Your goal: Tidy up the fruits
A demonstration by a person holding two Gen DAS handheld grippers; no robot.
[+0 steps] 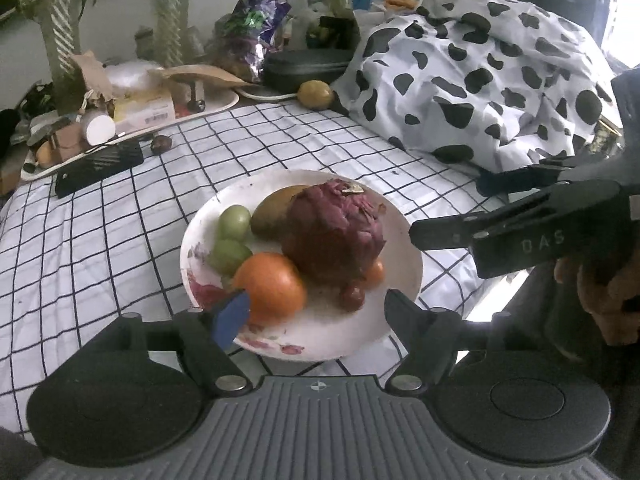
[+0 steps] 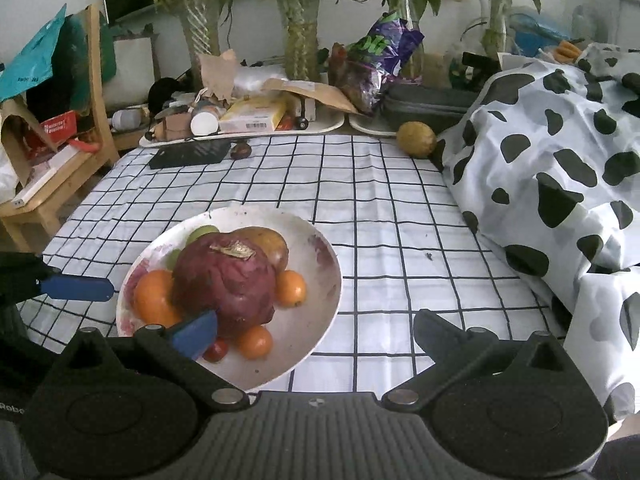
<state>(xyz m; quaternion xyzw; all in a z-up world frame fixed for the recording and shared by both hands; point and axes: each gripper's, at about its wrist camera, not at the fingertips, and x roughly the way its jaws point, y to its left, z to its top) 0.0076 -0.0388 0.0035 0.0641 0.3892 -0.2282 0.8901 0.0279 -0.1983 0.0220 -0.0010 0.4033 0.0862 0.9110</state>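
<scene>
A white plate on the checked cloth holds a large dark-red dragon fruit, a big orange, two green fruits, a brownish mango, a small orange and a small red fruit. The plate also shows in the right wrist view. My left gripper is open and empty over the plate's near rim. My right gripper is open and empty at the plate's near right edge. A yellow-brown fruit and a small dark fruit lie at the far side of the cloth.
A cow-print quilt is heaped at the right. A black phone lies at the far edge. Trays of clutter, a dark case and vases with plants stand behind. A wooden stool stands at the left.
</scene>
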